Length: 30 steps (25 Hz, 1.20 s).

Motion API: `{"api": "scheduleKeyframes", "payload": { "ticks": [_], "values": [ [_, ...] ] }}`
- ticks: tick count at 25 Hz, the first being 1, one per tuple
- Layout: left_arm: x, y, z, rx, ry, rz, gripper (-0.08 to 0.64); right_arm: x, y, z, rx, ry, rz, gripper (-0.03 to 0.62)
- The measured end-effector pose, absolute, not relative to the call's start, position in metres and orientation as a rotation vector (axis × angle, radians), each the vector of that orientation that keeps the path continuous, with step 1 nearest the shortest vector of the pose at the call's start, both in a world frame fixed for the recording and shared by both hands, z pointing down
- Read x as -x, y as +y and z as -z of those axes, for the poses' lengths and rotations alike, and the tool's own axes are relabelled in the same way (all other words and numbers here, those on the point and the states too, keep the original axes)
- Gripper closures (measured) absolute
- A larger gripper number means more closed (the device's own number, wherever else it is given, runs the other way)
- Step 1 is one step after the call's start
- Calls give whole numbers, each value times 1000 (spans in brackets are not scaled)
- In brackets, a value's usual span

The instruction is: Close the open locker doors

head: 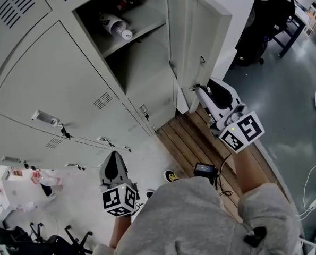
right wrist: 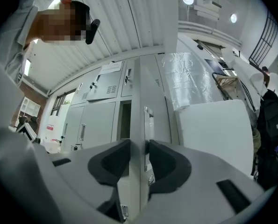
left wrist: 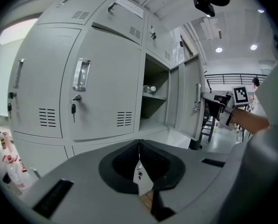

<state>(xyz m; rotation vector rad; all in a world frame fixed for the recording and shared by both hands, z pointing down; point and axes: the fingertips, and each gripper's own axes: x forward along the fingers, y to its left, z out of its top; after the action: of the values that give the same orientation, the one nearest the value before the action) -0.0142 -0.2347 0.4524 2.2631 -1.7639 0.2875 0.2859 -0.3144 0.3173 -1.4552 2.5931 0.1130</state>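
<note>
The locker bank (head: 67, 84) fills the left and centre of the head view. Its top row is cut off by the upper edge of the frame, and its lower left runs into unreadable clutter, so no full count of closed doors is possible.

One locker door (head: 192, 41) stands open at upper centre, swung out to the right of its compartment. No other door is seen open.

One slatted wooden platform (head: 187, 139) lies at the foot of the bank, partly covered by the person's grey sleeve.

There are two grippers, each with one marker cube.

- **Right gripper** (head: 196, 88): it sits right of centre at the free edge of the open door. In the right gripper view the door edge runs straight up between the jaws. The left pad lies flat on it, and the right pad appears to bear on it beside the handle plate, though that contact is hard to confirm.
- **Left gripper** (head: 114, 155): it is at lower left, well apart from the open door and facing closed fronts. Its jaws are pressed together with nothing between them.

Inside the open compartment there is one shelf (head: 131, 36). It carries one bottle-like object (head: 114, 24) lying on its side, and a darker item behind it that is too dim to identify.

One key (left wrist: 73, 108) hangs in a closed door's lock, left of centre in the left gripper view.
</note>
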Motion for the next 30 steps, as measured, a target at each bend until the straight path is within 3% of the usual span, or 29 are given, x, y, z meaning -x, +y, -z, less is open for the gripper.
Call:
{"api": "scheduleKeyframes", "payload": {
  "ticks": [15, 25, 30],
  "values": [
    [69, -196, -455, -2088, -1942, -263, 551, -206, -327, -318, 1370, 2622, -84, 454],
    [99, -172, -454, -1974, -2052, -245, 551, -155, -354, -314, 1380, 2675, -233, 454],
    [116, -161, -454, -1914, -2103, -234, 551, -138, -370, -316, 1324, 2664, -109, 457]
  ]
}}
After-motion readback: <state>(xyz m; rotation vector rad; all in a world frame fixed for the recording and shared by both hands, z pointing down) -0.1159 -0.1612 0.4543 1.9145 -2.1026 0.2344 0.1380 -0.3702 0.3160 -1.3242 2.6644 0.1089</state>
